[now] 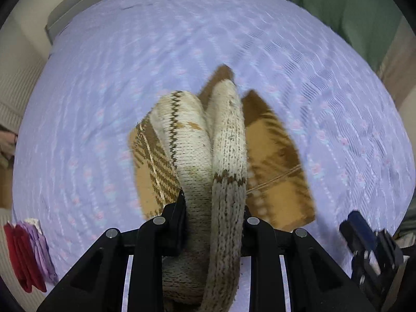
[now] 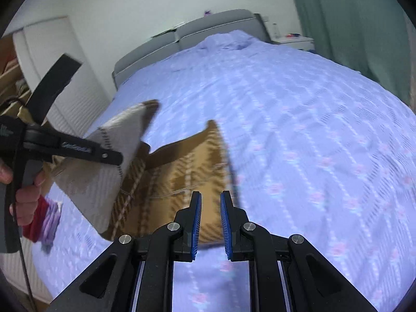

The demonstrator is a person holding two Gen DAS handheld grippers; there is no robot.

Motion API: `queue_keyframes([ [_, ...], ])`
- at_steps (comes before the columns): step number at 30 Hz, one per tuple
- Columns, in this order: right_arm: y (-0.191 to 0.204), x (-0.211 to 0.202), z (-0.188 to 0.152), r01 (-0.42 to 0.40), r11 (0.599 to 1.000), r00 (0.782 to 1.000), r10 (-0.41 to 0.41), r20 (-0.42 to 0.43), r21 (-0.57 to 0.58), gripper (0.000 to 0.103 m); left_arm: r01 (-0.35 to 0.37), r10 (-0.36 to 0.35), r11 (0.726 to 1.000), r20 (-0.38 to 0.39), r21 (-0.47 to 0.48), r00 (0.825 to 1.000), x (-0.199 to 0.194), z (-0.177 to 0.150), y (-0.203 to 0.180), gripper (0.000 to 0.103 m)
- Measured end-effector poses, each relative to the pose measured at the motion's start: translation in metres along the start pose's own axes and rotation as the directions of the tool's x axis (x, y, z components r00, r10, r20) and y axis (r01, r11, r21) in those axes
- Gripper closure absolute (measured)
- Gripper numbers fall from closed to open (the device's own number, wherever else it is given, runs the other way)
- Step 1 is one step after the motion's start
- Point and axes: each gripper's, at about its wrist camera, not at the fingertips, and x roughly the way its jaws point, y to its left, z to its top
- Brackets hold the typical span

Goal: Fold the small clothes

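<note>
A small cream and brown knitted sweater (image 1: 221, 140) lies partly on the lilac bedspread (image 1: 104, 104). My left gripper (image 1: 213, 208) is shut on a thick cream fold of it and holds that part lifted above the bed. In the right wrist view the left gripper (image 2: 114, 156) pinches the raised cream part (image 2: 104, 176), while the brown patterned part (image 2: 187, 166) hangs down onto the bed. My right gripper (image 2: 210, 202) is open and empty, its blue pads (image 2: 198, 215) just in front of the sweater's near edge. It shows at the right edge of the left wrist view (image 1: 369, 244).
A folded stack of red and purple clothes (image 1: 28, 252) lies at the bed's near left edge, also in the right wrist view (image 2: 44, 221). A grey headboard (image 2: 187, 33), white wardrobe (image 2: 46, 52), green curtain (image 2: 351, 20) and a nightstand (image 2: 293, 40) surround the bed.
</note>
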Motion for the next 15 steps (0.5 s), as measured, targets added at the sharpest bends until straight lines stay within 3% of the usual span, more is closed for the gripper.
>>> queue_keyframes([
  [5, -0.031, -0.006, -0.007, 0.006, 0.998, 1.000, -0.007, 0.014, 0.060, 0.086, -0.109, 0.109, 0.994, -0.043, 0.011, 0.993, 0.036, 0.009, -0.042, 0.077],
  [7, -0.037, -0.008, -0.009, 0.006, 0.998, 1.000, -0.007, 0.015, 0.068, 0.086, -0.109, 0.110, 0.994, -0.062, 0.010, 0.992, 0.047, 0.007, -0.051, 0.075],
  [9, -0.043, -0.008, -0.011, 0.010, 0.998, 1.000, -0.011, 0.013, 0.069, 0.086, -0.101, 0.101, 0.995, -0.066, 0.007, 0.993, 0.054, 0.009, -0.061, 0.063],
  [12, -0.048, -0.006, -0.015, 0.035, 0.996, 0.999, -0.036, 0.005, 0.077, 0.086, -0.016, 0.016, 1.000, -0.023, -0.023, 1.000, 0.047, 0.013, -0.061, 0.047],
  [15, -0.053, -0.007, -0.019, 0.059, 0.992, 0.998, -0.057, -0.013, 0.111, 0.082, 0.170, -0.168, 0.982, 0.027, -0.083, 0.985, 0.024, 0.019, -0.053, 0.044],
])
